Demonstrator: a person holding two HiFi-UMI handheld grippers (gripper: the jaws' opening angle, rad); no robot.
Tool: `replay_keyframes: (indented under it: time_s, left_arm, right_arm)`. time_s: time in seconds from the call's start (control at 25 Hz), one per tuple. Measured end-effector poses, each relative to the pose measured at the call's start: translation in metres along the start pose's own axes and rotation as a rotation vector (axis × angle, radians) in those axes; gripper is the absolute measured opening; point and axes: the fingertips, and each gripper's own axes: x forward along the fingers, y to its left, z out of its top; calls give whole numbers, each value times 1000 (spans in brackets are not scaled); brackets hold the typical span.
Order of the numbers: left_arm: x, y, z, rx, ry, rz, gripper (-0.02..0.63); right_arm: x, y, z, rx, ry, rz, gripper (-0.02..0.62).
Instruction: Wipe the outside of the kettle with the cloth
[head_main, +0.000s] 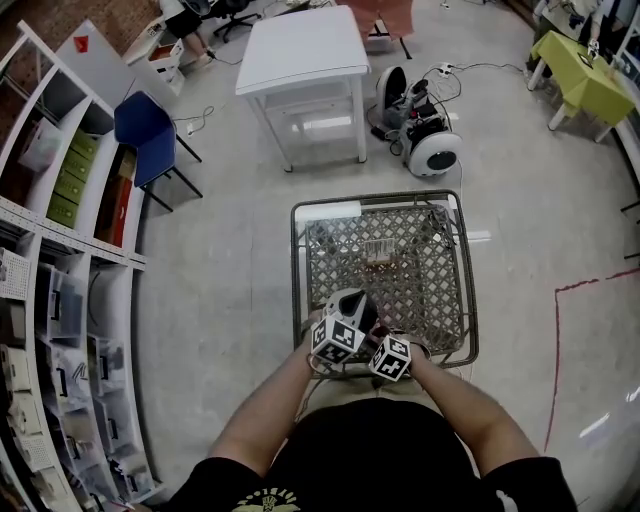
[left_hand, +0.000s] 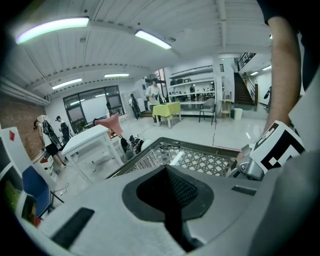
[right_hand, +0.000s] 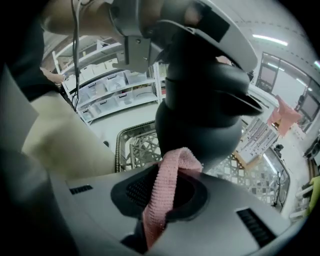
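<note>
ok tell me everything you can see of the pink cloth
The cloth is pale pink with a ribbed, knitted-looking texture and seems to be soft fabric. Only a narrow, bunched strip of it shows. It comes up from between the jaws of the right gripper, which are shut on it, and its top end folds over in a loop. That folded end lies against the lower rounded side of the dark kettle. How much cloth hangs behind the jaws cannot be seen.
</note>
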Motion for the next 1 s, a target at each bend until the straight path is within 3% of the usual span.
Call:
replay_keyframes:
  time_s: [0.28,0.68,1.0]
  left_arm:
    - [0,0,2,-15,1,-6,8]
    - [0,3,0,-13,1,8,8]
    - [0,1,0,-16,-1,15,8]
  right_arm:
    - [-1,1,-2,-6,-26,20,48]
    - [0,-65,-21,-15,35,-53,48]
    - [4,-110,-6,-117,52,-79,48]
